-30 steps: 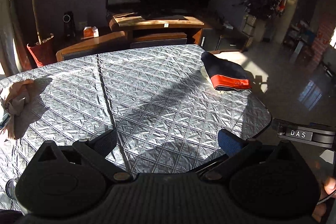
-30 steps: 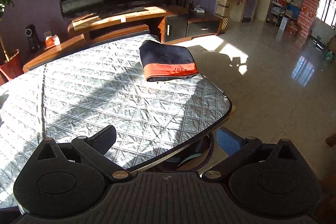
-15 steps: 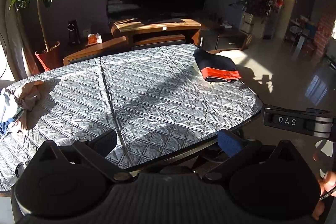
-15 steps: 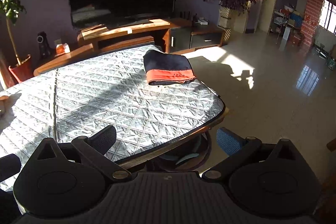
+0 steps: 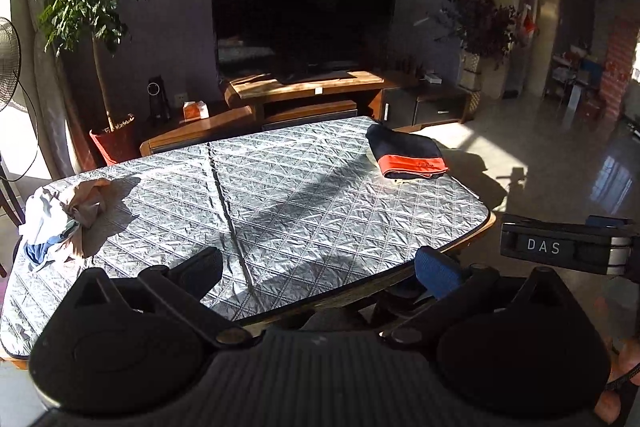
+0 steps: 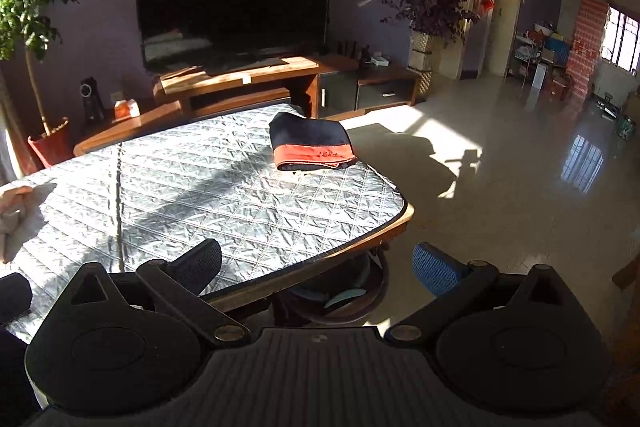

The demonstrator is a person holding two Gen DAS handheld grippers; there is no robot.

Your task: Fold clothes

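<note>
A folded navy garment with a red band (image 5: 408,157) (image 6: 310,147) lies at the far right corner of the quilted silver table (image 5: 280,203) (image 6: 224,203). A crumpled heap of light clothes (image 5: 60,215) (image 6: 12,211) sits at the table's left edge. My left gripper (image 5: 318,269) hangs open above the near table edge, nothing between its fingers. My right gripper (image 6: 316,265) is open too, held back over the table's near right edge, far from the folded garment. The body of the right gripper (image 5: 568,247) shows at the right of the left wrist view.
Behind the table stand a wooden TV stand (image 5: 304,95) with a dark television (image 5: 304,19), a potted tree (image 5: 108,131) at the left and a fan (image 5: 8,59). Sunlit tiled floor (image 6: 500,187) spreads to the right. A stool (image 6: 340,295) sits under the table edge.
Both grippers have drawn back and up from the table, so more of the table and room shows. The folded garment and the heap have not moved. Both stay open.
</note>
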